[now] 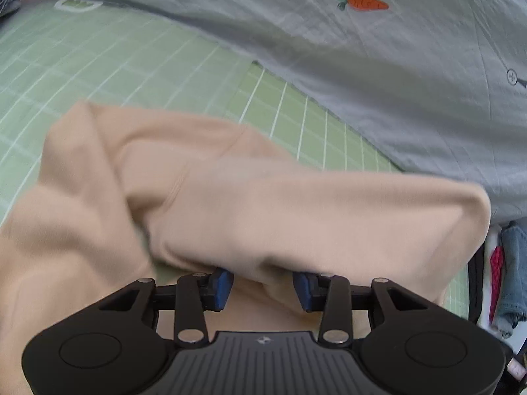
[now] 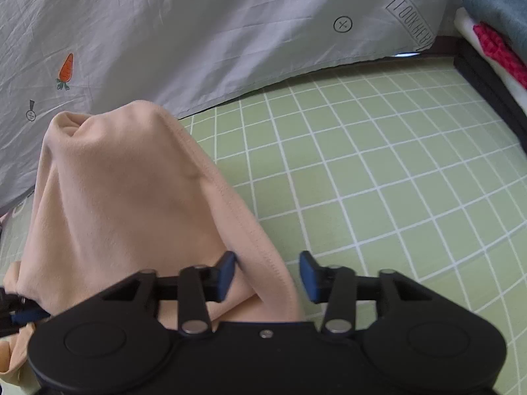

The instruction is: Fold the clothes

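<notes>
A peach-coloured garment (image 1: 230,204) lies bunched on a green checked sheet (image 1: 98,59). My left gripper (image 1: 262,288) has its blue pads wide apart, with folds of the garment draped over and between them. In the right wrist view the same garment (image 2: 125,204) rises in a heap at the left, and its stitched hem runs down between the pads of my right gripper (image 2: 267,276), which also stands open. The left gripper's tip shows at the left edge of the right wrist view (image 2: 23,314).
A grey quilt (image 1: 378,65) with a carrot print (image 1: 360,1) lies along the far side; it also shows in the right wrist view (image 2: 197,33). A stack of folded clothes (image 2: 494,26), denim, red and white, stands at the right by a dark edge.
</notes>
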The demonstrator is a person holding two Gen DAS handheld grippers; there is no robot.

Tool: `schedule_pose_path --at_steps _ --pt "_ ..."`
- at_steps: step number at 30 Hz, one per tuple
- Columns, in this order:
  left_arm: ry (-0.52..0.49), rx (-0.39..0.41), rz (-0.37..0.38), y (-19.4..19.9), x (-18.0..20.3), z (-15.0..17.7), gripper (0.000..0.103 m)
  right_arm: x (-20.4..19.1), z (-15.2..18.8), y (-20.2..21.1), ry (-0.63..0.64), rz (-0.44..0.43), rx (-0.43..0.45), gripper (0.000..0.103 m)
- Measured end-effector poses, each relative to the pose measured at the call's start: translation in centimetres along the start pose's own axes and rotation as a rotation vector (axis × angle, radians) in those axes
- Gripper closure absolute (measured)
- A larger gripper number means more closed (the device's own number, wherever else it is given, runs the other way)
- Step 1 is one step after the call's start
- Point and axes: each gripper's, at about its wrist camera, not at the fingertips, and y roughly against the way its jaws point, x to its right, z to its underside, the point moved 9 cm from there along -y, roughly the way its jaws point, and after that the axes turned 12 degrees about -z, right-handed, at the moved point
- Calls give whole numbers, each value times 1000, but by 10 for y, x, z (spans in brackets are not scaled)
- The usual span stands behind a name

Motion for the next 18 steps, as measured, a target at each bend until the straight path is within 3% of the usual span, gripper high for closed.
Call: schedule_pose_path --at_steps 1,3,8,11,14,18 --pt "-7 18 4 1 3 -7 63 -1 0 -2 0 -18 -6 84" --pt "-38 91 2 6 10 -26 74 -8 -4 -2 30 -58 -17 95" --pt "-76 254 0 3 31 -99 76 -26 -30 7 104 -148 33 96" --pt "-71 279 -26 -7 38 -124 76 -15 -51 7 39 -111 115 97" --pt "-77 290 -4 -2 45 -119 73 -6 -58 1 61 18 122 96" --pt "-93 230 0 0 37 -88 73 -3 -50 -2 27 21 107 89"
